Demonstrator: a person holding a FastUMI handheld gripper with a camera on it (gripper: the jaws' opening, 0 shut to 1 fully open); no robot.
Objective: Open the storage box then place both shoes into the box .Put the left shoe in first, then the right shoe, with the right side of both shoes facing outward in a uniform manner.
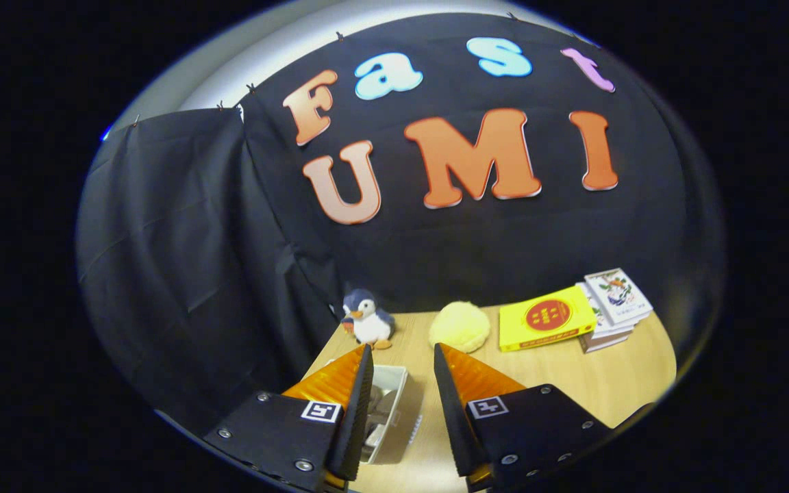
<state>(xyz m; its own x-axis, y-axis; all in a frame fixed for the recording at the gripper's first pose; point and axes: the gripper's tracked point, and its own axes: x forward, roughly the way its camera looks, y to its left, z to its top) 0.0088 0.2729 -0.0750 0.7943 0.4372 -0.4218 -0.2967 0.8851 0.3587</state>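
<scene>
**Jaws wide, nothing held, box below**

Jaws stand wide apart, empty; gripper [403, 363] hangs over the wooden table [614, 383]. Pale storage box [390, 411], lidless, dark contents unclear, lies between the fingers, against the left one. Beyond the box: toy penguin [366, 318], yellow plush [459, 326], yellow book [546, 318], stacked booklets [615, 301]. Bare tabletop lies right of the box.

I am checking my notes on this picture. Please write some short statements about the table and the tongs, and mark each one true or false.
1. The tongs are open, with nothing held between the fingers. True.
2. The penguin toy lies on top of the yellow book. False: it stands on the wooden table, apart from the book, near the black cloth.
3. A round yellow plush sits just beyond the fingertips. True.
4. The white box stands beside the stack of books. False: it is below the tongs, partly behind one finger.
</scene>
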